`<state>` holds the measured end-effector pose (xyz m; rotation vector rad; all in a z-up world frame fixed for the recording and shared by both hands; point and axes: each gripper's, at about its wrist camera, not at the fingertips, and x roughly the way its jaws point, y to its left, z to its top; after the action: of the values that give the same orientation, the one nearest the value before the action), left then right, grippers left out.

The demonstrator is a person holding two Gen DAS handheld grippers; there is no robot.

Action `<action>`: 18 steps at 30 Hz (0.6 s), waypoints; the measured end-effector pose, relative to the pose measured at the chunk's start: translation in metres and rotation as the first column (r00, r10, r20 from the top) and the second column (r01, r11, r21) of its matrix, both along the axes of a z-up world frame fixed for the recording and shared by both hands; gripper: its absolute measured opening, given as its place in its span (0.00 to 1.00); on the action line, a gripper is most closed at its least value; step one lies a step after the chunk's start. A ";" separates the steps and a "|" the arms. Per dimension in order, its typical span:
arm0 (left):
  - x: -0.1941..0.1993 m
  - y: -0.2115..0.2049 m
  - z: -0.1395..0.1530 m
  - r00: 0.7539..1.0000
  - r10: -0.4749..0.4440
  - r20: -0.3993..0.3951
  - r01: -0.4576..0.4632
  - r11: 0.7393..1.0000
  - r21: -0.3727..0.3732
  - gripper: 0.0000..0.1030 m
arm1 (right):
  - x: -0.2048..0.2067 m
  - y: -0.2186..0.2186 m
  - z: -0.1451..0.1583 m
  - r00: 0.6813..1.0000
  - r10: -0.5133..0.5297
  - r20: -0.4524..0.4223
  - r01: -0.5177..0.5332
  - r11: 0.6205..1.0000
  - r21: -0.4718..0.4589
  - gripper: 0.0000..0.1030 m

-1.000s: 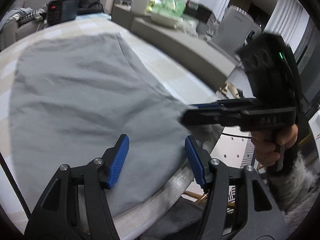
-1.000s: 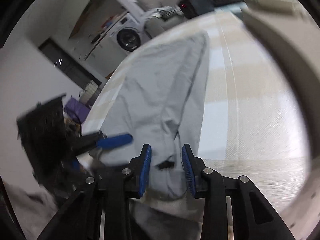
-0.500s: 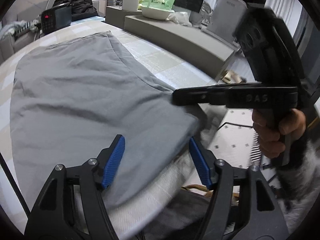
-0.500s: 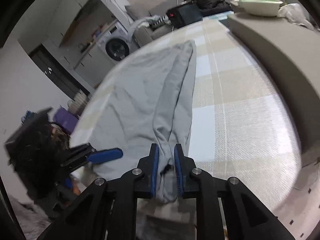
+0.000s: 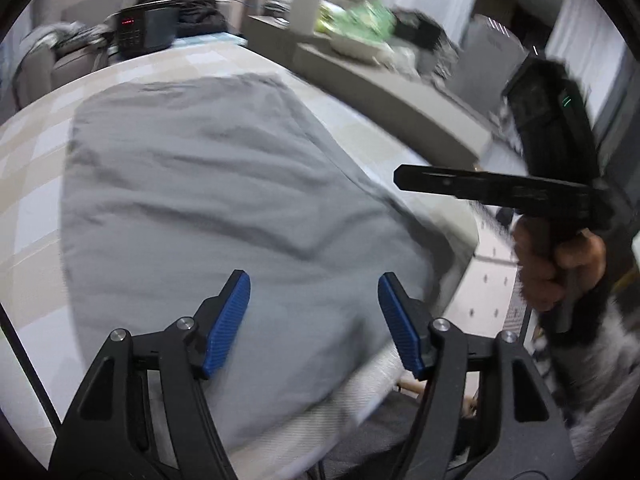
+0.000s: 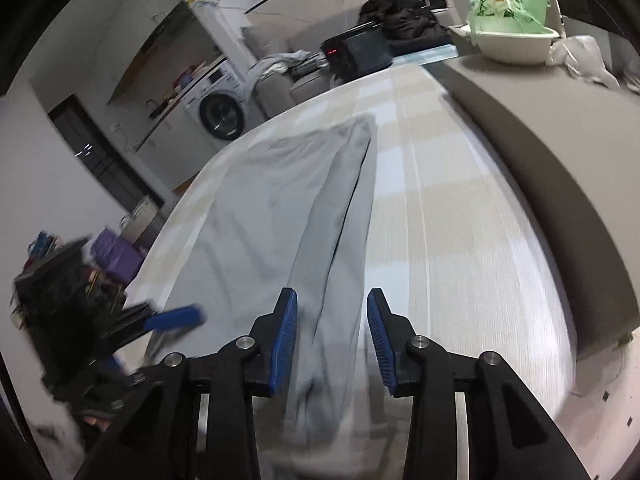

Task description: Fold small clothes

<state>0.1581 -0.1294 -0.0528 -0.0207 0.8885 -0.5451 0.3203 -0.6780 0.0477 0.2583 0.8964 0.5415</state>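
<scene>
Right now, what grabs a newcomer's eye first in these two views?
The grey garment spread flat across the checked table fills both views. The open left gripper hovers over its near edge; the open right gripper straddles a long fold. A green-filled bowl sits on the far ledge.

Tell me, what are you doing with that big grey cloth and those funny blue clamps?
A person is folding a grey garment spread flat on a checked table. They hold a hand-held gripper in each hand. The left hand-held gripper is open above the near edge of the cloth. The right hand-held gripper is open too, over a long fold along the garment's right side. Neither is gripping the cloth right now.
</scene>
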 end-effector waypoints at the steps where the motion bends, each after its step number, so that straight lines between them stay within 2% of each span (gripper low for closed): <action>1: 0.002 0.011 0.002 1.000 0.030 0.000 -0.030 0.999 -0.013 0.62 | 0.016 0.006 0.003 1.000 -0.020 0.014 0.020 1.000 -0.005 0.36; 4: 0.017 0.055 0.009 0.987 0.157 -0.012 -0.158 0.987 -0.034 0.62 | 0.056 0.015 0.011 0.998 -0.063 0.019 0.062 0.998 0.015 0.36; 6: 0.028 0.076 0.009 0.978 0.208 -0.001 -0.208 0.978 -0.034 0.62 | 0.088 0.020 0.014 0.995 -0.093 0.029 0.092 0.995 0.037 0.36; 9: 0.052 0.111 0.002 0.951 0.309 -0.016 -0.309 0.951 -0.028 0.62 | 0.137 0.030 0.008 0.994 -0.106 -0.022 0.106 0.994 0.033 0.36; 11: 0.068 0.131 -0.006 0.931 0.361 -0.049 -0.363 0.930 -0.047 0.62 | 0.164 0.043 -0.005 0.994 -0.078 -0.070 0.078 0.997 -0.004 0.34; 13: 0.079 0.148 -0.015 0.906 0.414 -0.089 -0.420 0.905 -0.065 0.62 | 0.177 0.050 -0.016 0.990 -0.094 -0.103 0.084 0.991 -0.100 0.33; 14: 0.082 0.154 -0.020 0.898 0.427 -0.108 -0.435 0.897 -0.074 0.62 | 0.176 0.050 -0.014 0.992 -0.090 -0.087 0.081 0.992 -0.102 0.33; 16: 0.084 0.160 -0.023 0.901 0.422 -0.102 -0.431 0.896 -0.105 0.63 | 0.166 0.045 -0.010 0.994 -0.088 -0.069 0.080 0.990 -0.115 0.34; 18: 0.085 0.161 -0.026 0.906 0.412 -0.094 -0.420 0.903 -0.095 0.63 | 0.149 0.035 -0.007 0.995 -0.089 -0.053 0.082 0.989 -0.119 0.35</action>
<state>0.2428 0.0317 -0.0783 -0.3297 0.8906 -0.1923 0.4696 -0.6432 0.0405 0.2059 0.9659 0.4021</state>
